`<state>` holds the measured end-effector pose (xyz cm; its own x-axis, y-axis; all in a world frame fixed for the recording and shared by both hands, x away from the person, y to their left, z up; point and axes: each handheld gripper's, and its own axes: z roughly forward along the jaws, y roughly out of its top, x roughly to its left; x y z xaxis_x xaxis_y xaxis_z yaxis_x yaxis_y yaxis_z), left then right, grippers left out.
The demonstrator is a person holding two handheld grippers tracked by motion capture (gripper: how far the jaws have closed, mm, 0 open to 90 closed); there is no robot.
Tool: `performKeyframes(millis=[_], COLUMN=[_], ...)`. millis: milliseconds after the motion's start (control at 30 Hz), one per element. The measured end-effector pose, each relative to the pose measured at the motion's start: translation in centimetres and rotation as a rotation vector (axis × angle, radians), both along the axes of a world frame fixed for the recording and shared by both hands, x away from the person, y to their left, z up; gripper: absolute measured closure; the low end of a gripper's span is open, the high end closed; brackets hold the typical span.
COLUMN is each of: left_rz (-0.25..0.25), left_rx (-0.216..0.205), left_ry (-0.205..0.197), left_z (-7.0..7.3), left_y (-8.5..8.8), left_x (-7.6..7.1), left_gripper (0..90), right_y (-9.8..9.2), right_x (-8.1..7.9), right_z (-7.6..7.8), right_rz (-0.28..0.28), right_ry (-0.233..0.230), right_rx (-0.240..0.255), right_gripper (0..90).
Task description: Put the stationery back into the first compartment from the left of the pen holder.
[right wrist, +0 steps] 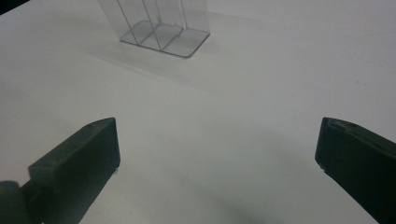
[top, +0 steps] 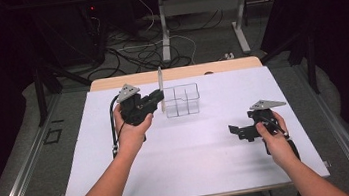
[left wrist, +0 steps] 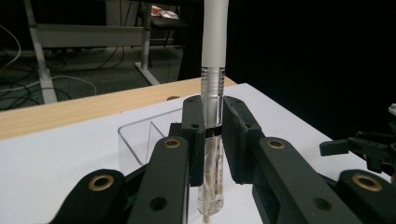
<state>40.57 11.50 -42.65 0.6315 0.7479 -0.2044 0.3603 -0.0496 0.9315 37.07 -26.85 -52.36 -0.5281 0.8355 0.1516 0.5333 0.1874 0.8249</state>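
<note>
Clamped tight, my left gripper [left wrist: 212,135] holds 1 clear pen [left wrist: 211,93] upright, just beside the clear divided box [top: 182,99] on the white table [top: 194,151]. Over at my right, my right gripper [right wrist: 217,154] hangs with jaws spread wide, nothing between them.

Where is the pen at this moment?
In the high view the pen stands upright left of centre, clamped in the left tongs, just beside the clear divided organiser on the white table.
</note>
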Motion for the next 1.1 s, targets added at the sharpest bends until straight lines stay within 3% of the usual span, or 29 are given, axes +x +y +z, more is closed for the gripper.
performKeyframes(millis=[67, 467, 933, 1100], left_rz=[0.002, 0.046, 0.151, 0.191], left_rx=[0.009, 0.017, 0.028, 0.046], left_ry=[-0.005, -0.027, -0.029, -0.006], left_z=[0.2, 0.8, -0.7, -1.3], left_y=[-0.5, -1.7, -2.5, -2.7], left_x=[0.4, 2.6, 5.3, 6.1], left_gripper=[79.7, 79.7, 79.7, 79.7], right_y=[-0.1, -0.1, 0.2, 0.2], right_x=[0.1, 0.0, 0.1, 0.2], right_z=[-0.1, -0.5, -0.9, -0.9], right_rz=[-0.009, -0.013, -0.006, 0.001], right_ry=[-0.013, 0.007, 0.030, 0.023], right_rx=[-0.005, 0.014, 0.027, 0.014], right_gripper=[0.0, 0.0, 0.0, 0.0])
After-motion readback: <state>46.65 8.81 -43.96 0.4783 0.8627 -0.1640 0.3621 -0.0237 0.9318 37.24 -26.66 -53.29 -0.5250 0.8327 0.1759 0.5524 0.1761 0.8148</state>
